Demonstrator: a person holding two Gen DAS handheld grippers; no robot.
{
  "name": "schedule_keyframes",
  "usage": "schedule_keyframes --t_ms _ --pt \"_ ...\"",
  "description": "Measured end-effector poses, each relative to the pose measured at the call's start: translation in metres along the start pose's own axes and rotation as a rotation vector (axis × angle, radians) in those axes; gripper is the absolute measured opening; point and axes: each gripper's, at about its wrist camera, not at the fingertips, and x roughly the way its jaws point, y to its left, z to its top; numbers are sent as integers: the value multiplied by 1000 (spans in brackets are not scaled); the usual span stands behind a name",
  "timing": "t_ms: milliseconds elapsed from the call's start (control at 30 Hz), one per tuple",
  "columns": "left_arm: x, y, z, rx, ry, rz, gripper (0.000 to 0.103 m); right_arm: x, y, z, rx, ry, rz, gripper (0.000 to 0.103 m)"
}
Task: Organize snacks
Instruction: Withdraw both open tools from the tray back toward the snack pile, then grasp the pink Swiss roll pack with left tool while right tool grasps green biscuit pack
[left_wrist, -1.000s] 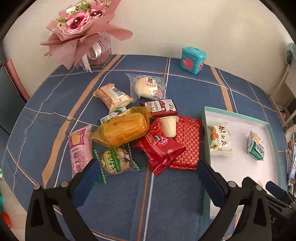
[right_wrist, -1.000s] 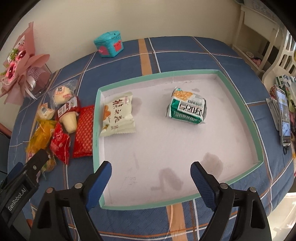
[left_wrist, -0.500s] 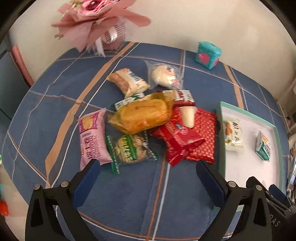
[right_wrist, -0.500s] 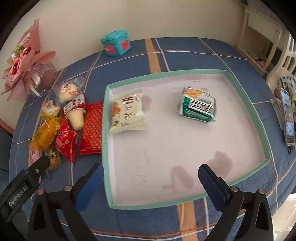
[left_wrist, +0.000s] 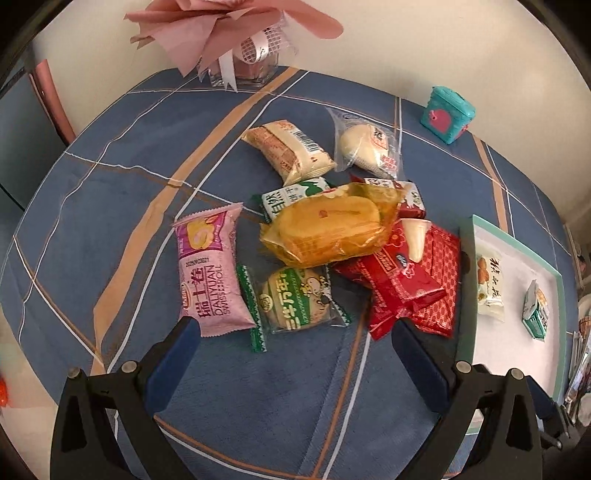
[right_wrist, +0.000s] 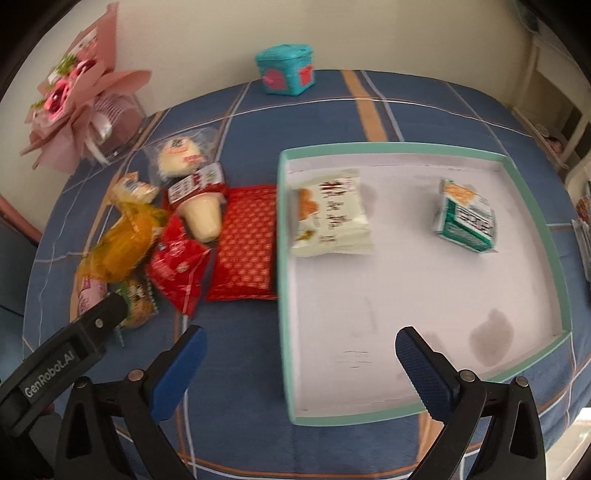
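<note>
Two fisheye views over a tabletop (left_wrist: 110, 206) covered in a blue plaid cloth. In the left wrist view, left gripper (left_wrist: 291, 328) at the bottom of the frame, jaws spread wide and empty, hovering just short of a heap of wrapped snacks at centre. Nearest the jaws: pink swiss roll pack (left_wrist: 210, 273) at centre left and green-edged round cake pack (left_wrist: 295, 299) just beside it, edges touching. Behind those, yellow cake pack (left_wrist: 328, 229) riding on top of the heap, overlapping red wafer packs (left_wrist: 406, 284) and a pudding cup (left_wrist: 415, 240) toward centre right. Teal-rimmed tray (left_wrist: 559, 295) at the right edge, holding a white nut snack pack (left_wrist: 487, 288) and a green biscuit pack (left_wrist: 535, 314), well apart. In the right wrist view, right gripper (right_wrist: 301, 336) at bottom centre, jaws likewise wide and empty, straddling the tray's near left wall; picture somewhat blurred. Likely step: picking the next snack from the heap for the tray. Best done by choosing a pack lying free at the heap's near edge, such as the green-edged one, rather than something pinned underneath; closing across the narrow width on the body, not the crimped ends; squeezing gently, since soft cakes crush; lifting straight up so neighbours stay put; setting down in a bare patch of tray.
</note>
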Motion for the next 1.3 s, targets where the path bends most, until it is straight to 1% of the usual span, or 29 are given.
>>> schedule_keyframes --t_ms 100,300,500,733,867,1067,1233,1300 --pt "2 10 4 -21 4 3 103 2 11 0 -17 6 18 103" --pt "2 44 11 -115 -2 19 103 6 25 3 -5 11 92 103" --pt "8 71 15 -177 15 29 103 13 40 5 -20 27 130 103" --pt "22 82 16 -202 54 33 103 23 63 4 -67 45 172 103" --pt "24 91 19 -219 51 35 103 25 79 0 -92 51 197 103" --pt "29 103 25 -229 65 49 103 25 105 -3 -124 35 222 103" --pt "28 111 28 -247 65 37 103 28 116 -5 -128 20 257 103" --pt "29 112 30 -252 69 26 103 30 120 -6 -129 11 259 102"
